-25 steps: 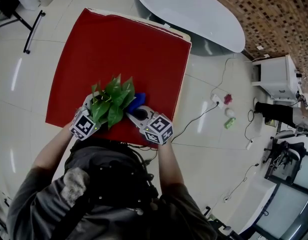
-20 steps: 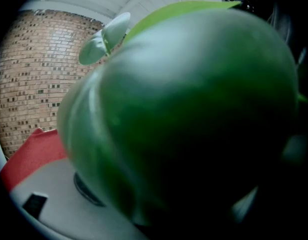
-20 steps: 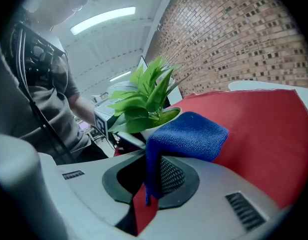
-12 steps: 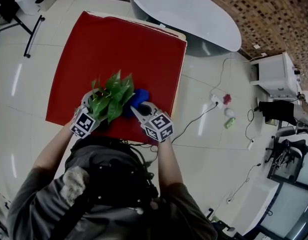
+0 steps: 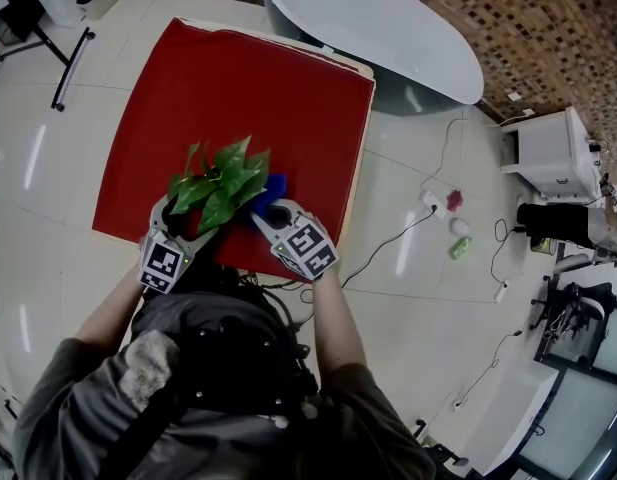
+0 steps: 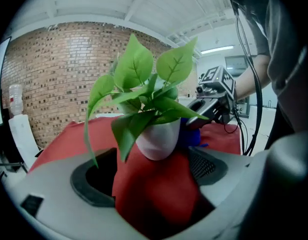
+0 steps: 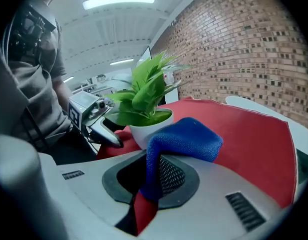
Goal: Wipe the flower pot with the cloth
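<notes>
On the red table (image 5: 248, 78), the left gripper (image 6: 151, 174) gapes empty just before the flower pot (image 6: 158, 139). Beside the pot, the right gripper (image 7: 154, 181) pinches the blue cloth (image 7: 186, 139).

the flower pot (image 6: 158, 139) is plain white, its leaves (image 5: 223, 178) bright green. the cloth (image 7: 186, 136) is deep blue. the table (image 5: 248, 78) is solid red. the left tool (image 6: 151, 171) and right tool (image 7: 149, 176) are pale grey with black-and-white square markers. at 1 o'clock, the wall (image 5: 558, 28) is mottled brown brick.
</notes>
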